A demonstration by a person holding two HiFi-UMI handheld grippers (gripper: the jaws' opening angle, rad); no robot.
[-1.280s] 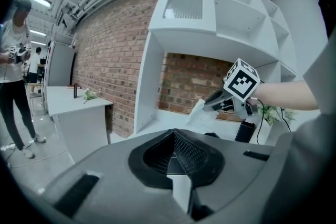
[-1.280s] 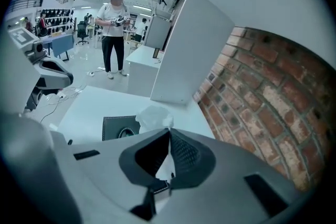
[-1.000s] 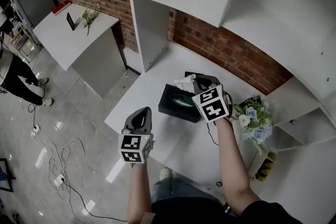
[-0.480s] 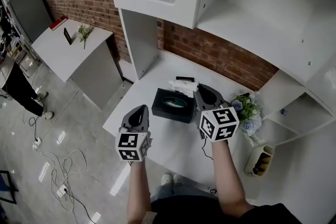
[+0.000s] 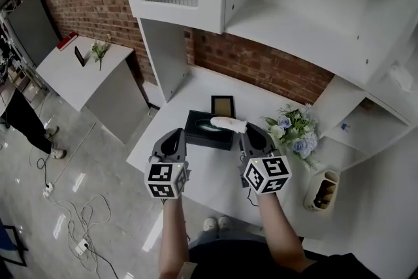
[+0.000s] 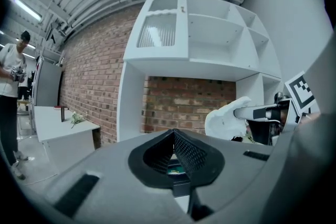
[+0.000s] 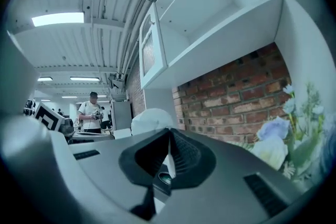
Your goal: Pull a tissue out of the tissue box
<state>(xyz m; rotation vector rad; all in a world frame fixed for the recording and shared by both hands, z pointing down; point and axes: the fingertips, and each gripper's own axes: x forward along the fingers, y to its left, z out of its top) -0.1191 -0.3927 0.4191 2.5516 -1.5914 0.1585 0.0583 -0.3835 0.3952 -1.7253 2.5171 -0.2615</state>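
Since the right claw [image 5: 246, 130] came back off the tissue box [image 5: 196, 134] over the last second, the tissue [image 5: 225, 123] has come away with it. A second ago it sat bunched right at the slot. Now it hangs from the claw tips, above the box's right end. From the left gripper view it looks free in the air, nothing trailing down to the box. I'd call the pull done, or as good as.

Right claw: clenched on the tissue; a white sliver shows between the jaws in the right gripper view, and the rest balloons out past the tips.

Left claw [image 5: 172, 136]: clenched on nothing, held over the tabletop [image 5: 212, 170] just in front of the box, not touching it. It has barely shifted.

Containers:
- Tissue box: black, lies flat on the tabletop. The oval slot on top shows a greenish lining. Can't tell whether the next tissue has popped up.
- Pale holder [image 5: 322, 189] at the far right: something dark and yellowish is in it, too small to identify.

A picture frame [image 5: 222, 106] stands just behind the box, flowers [image 5: 292, 135] to its right. Both are clear of the claws.
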